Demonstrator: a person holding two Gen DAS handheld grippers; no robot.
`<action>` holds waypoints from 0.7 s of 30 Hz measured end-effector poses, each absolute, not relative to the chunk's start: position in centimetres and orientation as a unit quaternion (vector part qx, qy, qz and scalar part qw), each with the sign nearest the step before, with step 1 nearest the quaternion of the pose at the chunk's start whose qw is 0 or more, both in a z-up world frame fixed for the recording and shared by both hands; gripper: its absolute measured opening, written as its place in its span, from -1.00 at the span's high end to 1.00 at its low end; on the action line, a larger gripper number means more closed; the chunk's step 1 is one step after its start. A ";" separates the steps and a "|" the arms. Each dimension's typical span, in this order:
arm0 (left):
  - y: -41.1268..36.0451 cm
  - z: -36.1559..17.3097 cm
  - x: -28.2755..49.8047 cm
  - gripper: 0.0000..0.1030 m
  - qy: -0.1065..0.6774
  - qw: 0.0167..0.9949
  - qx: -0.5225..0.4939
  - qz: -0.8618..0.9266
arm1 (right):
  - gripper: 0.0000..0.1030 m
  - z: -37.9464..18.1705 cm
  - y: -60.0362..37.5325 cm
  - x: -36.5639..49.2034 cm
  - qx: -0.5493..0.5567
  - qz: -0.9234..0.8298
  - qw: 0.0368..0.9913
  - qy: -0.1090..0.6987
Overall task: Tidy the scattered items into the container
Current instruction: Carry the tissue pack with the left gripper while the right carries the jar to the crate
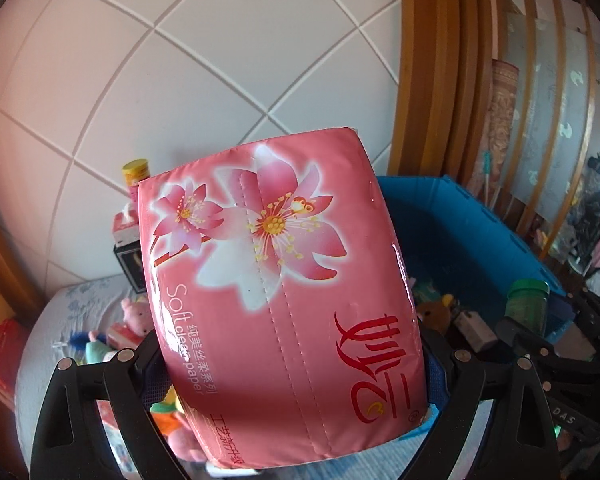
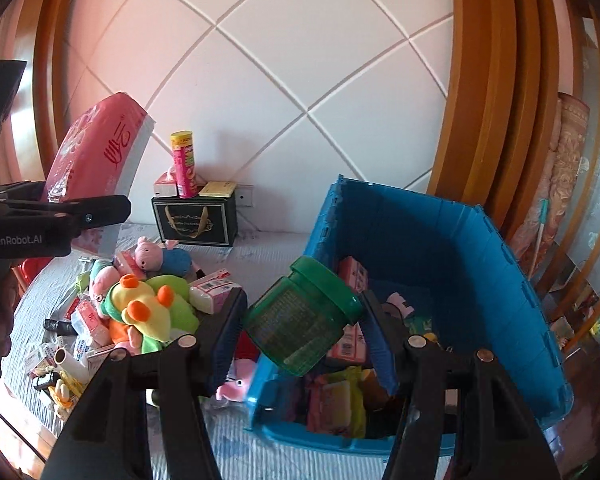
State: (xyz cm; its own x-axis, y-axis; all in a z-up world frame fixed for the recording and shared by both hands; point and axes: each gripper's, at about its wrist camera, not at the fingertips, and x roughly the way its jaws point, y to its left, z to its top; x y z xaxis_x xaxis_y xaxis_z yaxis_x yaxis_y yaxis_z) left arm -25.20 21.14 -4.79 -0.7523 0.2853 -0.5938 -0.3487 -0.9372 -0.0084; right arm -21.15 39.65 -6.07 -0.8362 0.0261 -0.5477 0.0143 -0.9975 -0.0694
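left gripper [image 1: 292, 364]: clamped wide on the pink tissue pack [image 1: 276, 280]; pack sticks up and forward between its fingers, tilted
right gripper [image 2: 300, 328]: pinching a green jar [image 2: 300, 320], lid tipped up-right
blue crate [image 2: 480, 248]: just ahead and right of the right claw; boxes and toys already inside
leftover pile: plush duck [image 2: 148, 312], pig plush [image 2: 160, 254], small cartons; ahead-left of the right claw on the bedspread [image 2: 260, 248]
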 end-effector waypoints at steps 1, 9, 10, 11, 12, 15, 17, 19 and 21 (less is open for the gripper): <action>22.5 -4.8 -25.7 -0.85 0.054 0.176 -0.308 0.933 | -0.09 -6.0 41.0 -21.3 -0.285 0.958 0.009 -0.031; 31.4 -5.1 -29.1 -0.85 0.073 0.223 -0.316 0.919 | -0.09 -5.4 49.2 -23.2 -0.291 0.955 0.060 -0.010; 32.2 -5.3 -29.5 -0.85 0.075 0.229 -0.318 0.917 | -0.09 -5.4 49.8 -23.4 -0.293 0.954 0.066 -0.010; 33.3 -5.5 -30.0 -0.85 0.078 0.233 -0.321 0.915 | -0.09 -5.4 50.5 -23.6 -0.294 0.953 0.070 -0.009; 34.4 -5.6 -30.5 -0.85 0.082 0.238 -0.324 0.912 | -0.09 -5.5 51.1 -23.8 -0.294 0.953 0.074 -0.009; 37.4 -6.1 -31.7 -0.85 0.092 0.254 -0.335 0.903 | -0.09 -5.9 52.9 -24.4 -0.297 0.951 0.084 -0.003; 39.2 -6.5 -32.3 -0.85 0.101 0.262 -0.338 0.898 | -0.09 -6.1 53.8 -24.9 -0.298 0.950 0.090 -0.001; 41.0 -6.6 -32.8 -0.85 0.110 0.267 -0.337 0.896 | -0.09 -6.4 54.6 -25.3 -0.299 0.949 0.095 0.002; 42.6 -6.7 -33.4 -0.85 0.115 0.270 -0.338 0.894 | -0.09 -6.8 55.4 -25.7 -0.302 0.948 0.099 0.005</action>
